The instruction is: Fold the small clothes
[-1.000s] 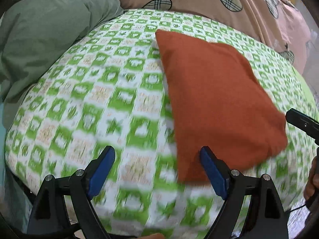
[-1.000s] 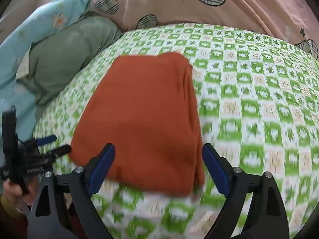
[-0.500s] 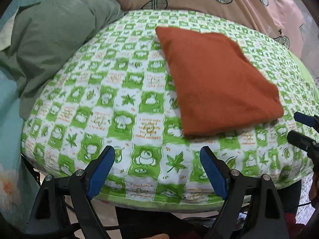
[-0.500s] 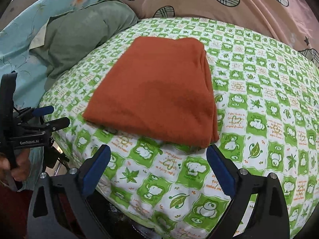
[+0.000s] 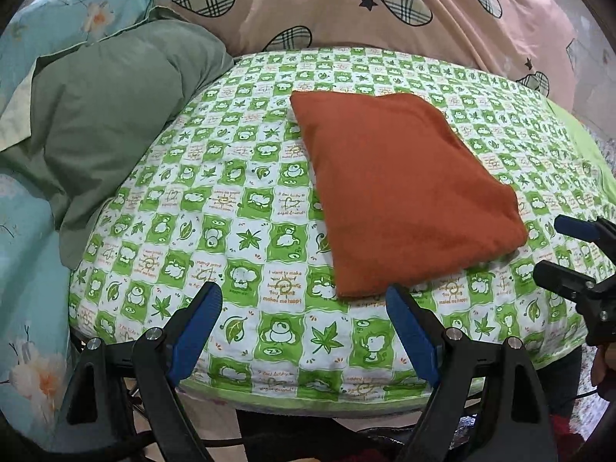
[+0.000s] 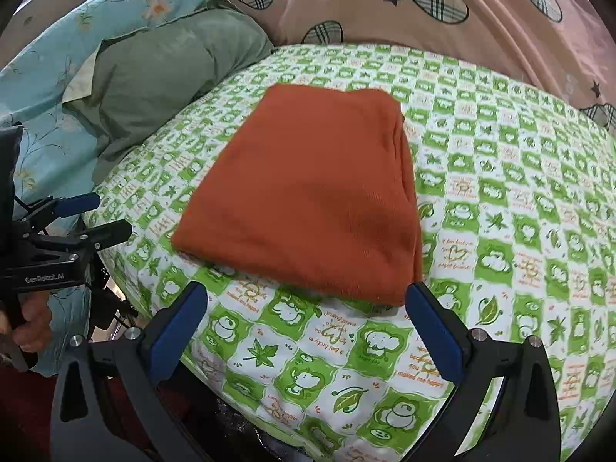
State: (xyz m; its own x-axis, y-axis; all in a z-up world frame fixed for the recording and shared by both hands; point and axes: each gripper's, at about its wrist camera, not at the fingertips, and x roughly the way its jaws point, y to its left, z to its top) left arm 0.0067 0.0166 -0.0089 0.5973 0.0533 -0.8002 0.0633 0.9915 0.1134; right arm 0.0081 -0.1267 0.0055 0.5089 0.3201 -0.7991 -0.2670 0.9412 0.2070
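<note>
A: Where is the garment?

B: The folded orange garment [image 5: 400, 196] lies flat on the green-and-white checked cloth [image 5: 238, 208], a neat four-sided packet. In the right wrist view its thicker stacked edge runs down the right side [image 6: 408, 192].

A: And the left gripper?

B: The left gripper [image 5: 304, 327] hangs near the front edge of the checked cloth with its blue pads [image 5: 192, 331] spread wide. Nothing sits between them; the near corner of the garment lies just beyond the right pad.

A: The right one?

B: The right gripper [image 6: 304, 331] has just been opening its jaws, and they stand spread wide with only patterned cloth between the pads [image 6: 435, 335]. The near edge of the garment lies just past the fingertips, apart from them.

A: Can each gripper be seen from the other camera?

B: Yes. The right gripper shows at the right border of the left view [image 5: 577, 254], and the left one at the left border of the right view [image 6: 73, 223], gripped below by a hand [image 6: 29, 319].

A: What surrounds the cloth?

B: A grey-green pillow [image 5: 115, 115] to the left, a pink cover with plaid hearts [image 5: 346, 4] behind, and light blue flowered bedding [image 6: 77, 38] at far left
</note>
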